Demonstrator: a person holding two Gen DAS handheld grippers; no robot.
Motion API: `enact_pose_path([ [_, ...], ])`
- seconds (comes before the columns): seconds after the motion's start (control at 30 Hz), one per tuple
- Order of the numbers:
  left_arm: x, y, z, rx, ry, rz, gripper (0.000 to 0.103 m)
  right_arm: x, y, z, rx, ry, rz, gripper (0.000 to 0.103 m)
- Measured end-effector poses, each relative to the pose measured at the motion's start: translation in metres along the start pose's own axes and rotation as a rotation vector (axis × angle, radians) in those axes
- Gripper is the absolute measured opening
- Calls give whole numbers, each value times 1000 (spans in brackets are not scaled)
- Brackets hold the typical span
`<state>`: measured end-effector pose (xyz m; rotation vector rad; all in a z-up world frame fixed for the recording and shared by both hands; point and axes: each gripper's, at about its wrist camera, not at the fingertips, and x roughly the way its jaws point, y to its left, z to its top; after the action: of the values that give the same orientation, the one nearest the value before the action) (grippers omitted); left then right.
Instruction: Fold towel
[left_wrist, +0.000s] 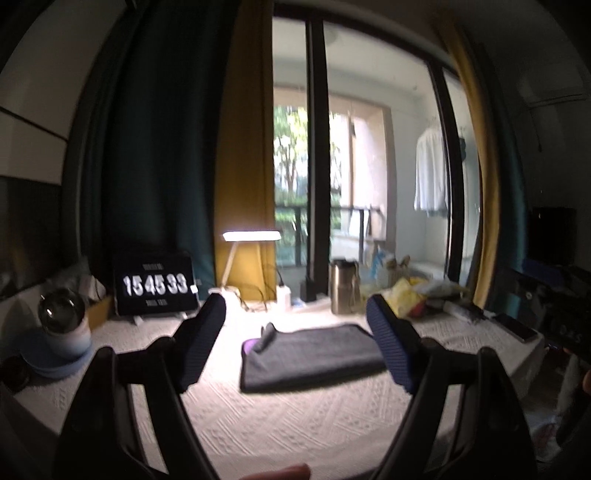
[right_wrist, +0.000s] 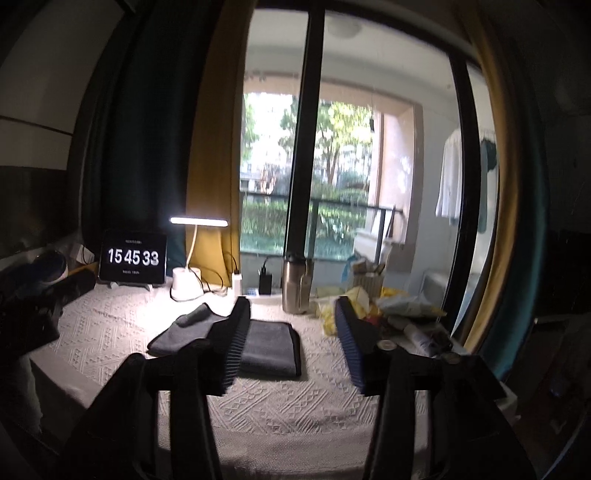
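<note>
Both claws hovering wide apart, holding nothing: left gripper (left_wrist: 295, 332), right gripper (right_wrist: 291, 339). Grey towel (left_wrist: 314, 354) lying partly folded on table (left_wrist: 295, 417); next likely needing edge grasp.

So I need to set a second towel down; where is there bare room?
Bare tablecloth lies in front of the grey towel, nearest the grippers, and left of it toward the clock tablet. The right side by the steel flask and yellow packets is crowded.
</note>
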<state>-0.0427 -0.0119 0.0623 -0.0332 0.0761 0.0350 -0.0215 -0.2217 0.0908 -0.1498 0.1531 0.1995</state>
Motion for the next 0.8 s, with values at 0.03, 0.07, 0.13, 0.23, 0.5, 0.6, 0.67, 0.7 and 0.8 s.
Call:
enact_pose_path([
  [0.03,-4,3,0,1,-21,-3,79,-6,0,0,-5,-14,1,56],
  [0.07,-10,6,0,3,-43,-3,80,-10,1,0,-4,-26,4,56],
  [0.13,-16,10,-1,9,-69,15,82,-13,-1,0,11,-32,21,59],
  [0.23,-18,17,0,-8,-78,18,92,-11,-4,-1,40,-30,38,59],
  [0.5,-18,22,-1,-10,-79,2,92,-12,1,-2,32,-29,33,59],
  [0.6,-18,21,-1,-8,-82,11,92,-12,1,-2,32,-29,34,59],
  [0.67,-18,20,-1,-5,-82,13,92,-12,2,-2,30,-27,37,59],
  [0.7,-18,20,-1,-2,-79,13,92,-11,3,-2,29,-25,39,59],
  [0.8,-18,17,-2,7,-75,16,92,-11,4,-3,27,-21,41,59],
])
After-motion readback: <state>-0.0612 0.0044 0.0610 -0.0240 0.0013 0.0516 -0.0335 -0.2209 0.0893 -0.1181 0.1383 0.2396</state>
